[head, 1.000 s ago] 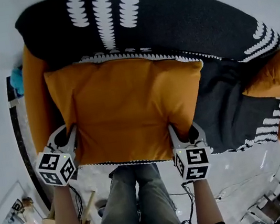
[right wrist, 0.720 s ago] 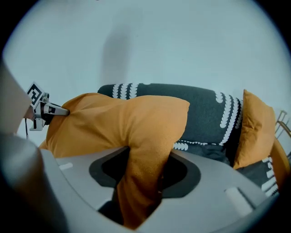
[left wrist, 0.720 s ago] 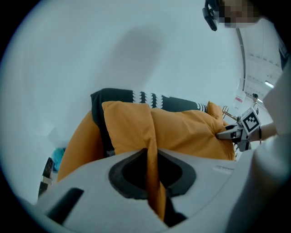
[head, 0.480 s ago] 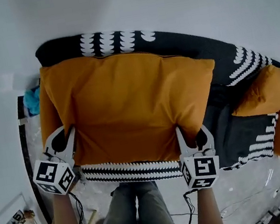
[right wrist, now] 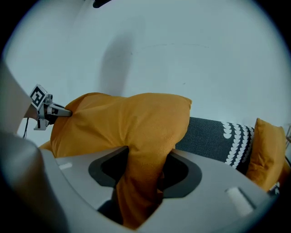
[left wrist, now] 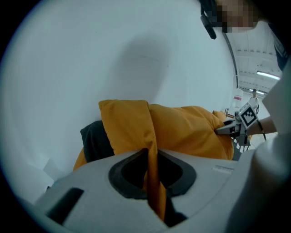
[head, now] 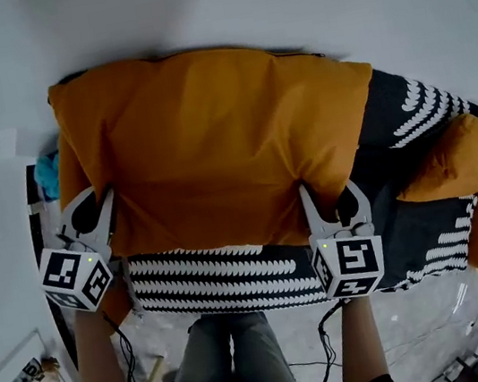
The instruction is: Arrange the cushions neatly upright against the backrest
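While both grippers held the big orange cushion [head: 213, 144] up over the sofa [head: 408, 225], it hid most of the backrest [head: 397, 105], from ten to two o'clock. To finish well, I would have kept the two lower corners level, landed the bottom edge first, then leaned the top back. Only the gripper views showed the grips: the left gripper [head: 88, 212] had its fingers [left wrist: 129, 175] pressed almost together on a thin fold, while the right gripper [head: 336, 201] pinched a thicker bunch. The head view alone showed the patterned seat front [head: 217, 275] at six o'clock; whether the cushion cleared it I couldn't quite tell.
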